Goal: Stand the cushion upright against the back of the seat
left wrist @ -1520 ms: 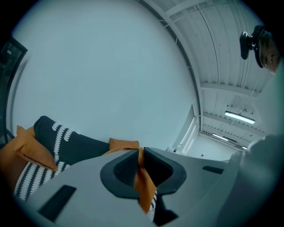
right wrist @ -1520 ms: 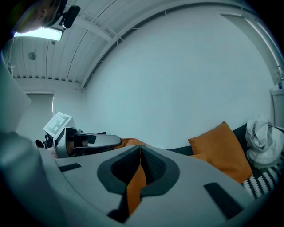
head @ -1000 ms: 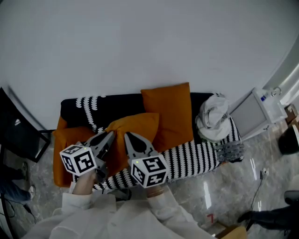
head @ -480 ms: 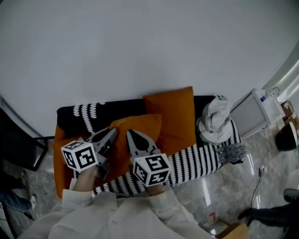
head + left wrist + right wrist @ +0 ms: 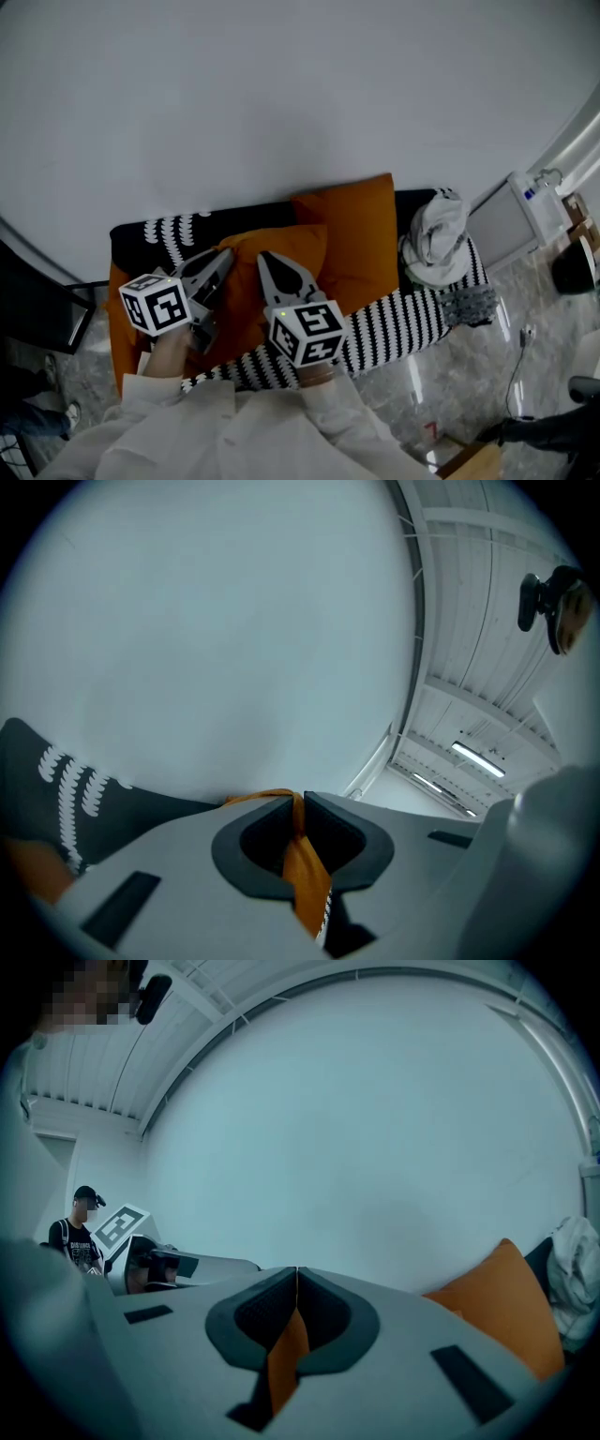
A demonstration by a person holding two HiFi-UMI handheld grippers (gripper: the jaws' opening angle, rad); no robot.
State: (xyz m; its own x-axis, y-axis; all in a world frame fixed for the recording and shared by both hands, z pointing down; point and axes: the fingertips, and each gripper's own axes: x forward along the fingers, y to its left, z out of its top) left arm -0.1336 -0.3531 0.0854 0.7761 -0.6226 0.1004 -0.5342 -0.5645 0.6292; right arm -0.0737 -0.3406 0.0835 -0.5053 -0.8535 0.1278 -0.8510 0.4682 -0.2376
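Much of the held cushion (image 5: 292,246) is covered in the head view by the two grippers and the hands behind them, so whether it rests on the sofa (image 5: 403,323) seat or touches the sofa back cannot be told. It is seen over the middle of the sofa, in front of the back. In each gripper view only a narrow strip of its orange fabric (image 5: 306,878) (image 5: 285,1361) is shown. The left gripper (image 5: 223,255) (image 5: 298,803) is seen with its jaws closed on that fabric, and the right gripper (image 5: 265,258) (image 5: 296,1279) is likewise clamped on it. The front edge of the sofa is cut off by white sleeves (image 5: 234,431). An orange shape (image 5: 120,333) at the sofa's left end is partly hidden by the left marker cube (image 5: 155,305); cushion or armrest cannot be decided. Two grippers and two cubes (image 5: 307,330) are counted. Two sure cushions are counted: the held one and a second cushion (image 5: 356,225) (image 5: 502,1307) upright against the sofa back. One white cloth bundle (image 5: 436,239) is seen at the sofa's right end.
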